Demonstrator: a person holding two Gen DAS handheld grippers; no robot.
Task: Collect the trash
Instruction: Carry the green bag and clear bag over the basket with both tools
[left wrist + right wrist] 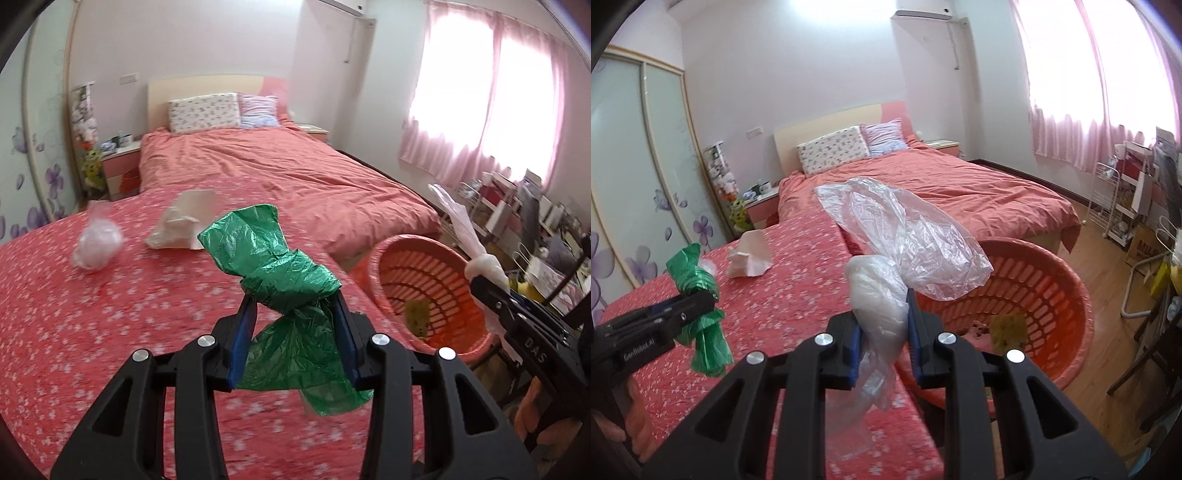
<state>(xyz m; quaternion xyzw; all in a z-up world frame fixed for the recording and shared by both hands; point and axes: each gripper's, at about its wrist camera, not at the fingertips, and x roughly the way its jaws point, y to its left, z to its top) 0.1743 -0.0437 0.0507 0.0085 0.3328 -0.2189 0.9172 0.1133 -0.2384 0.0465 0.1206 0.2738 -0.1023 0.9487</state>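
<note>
Over the flowered red bedspread [92, 332], L gripper [295, 306] is clamped on a knotted green plastic bag [280, 273], held up off the cover. R gripper [882, 314] pinches a clear plastic bag [905, 229] just beside the orange basket [1071, 295]. Two more pcs lie on the spread: crumpled white paper [181, 221] and a clear plastic wad [98, 240].

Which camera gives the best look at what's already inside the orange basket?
The right wrist view. It looks down into the orange basket, showing a yellow sponge-like piece on its slatted bottom. The left wrist view shows the basket smaller at the side, partly behind the right hand-held gripper and its clear bag.
</note>
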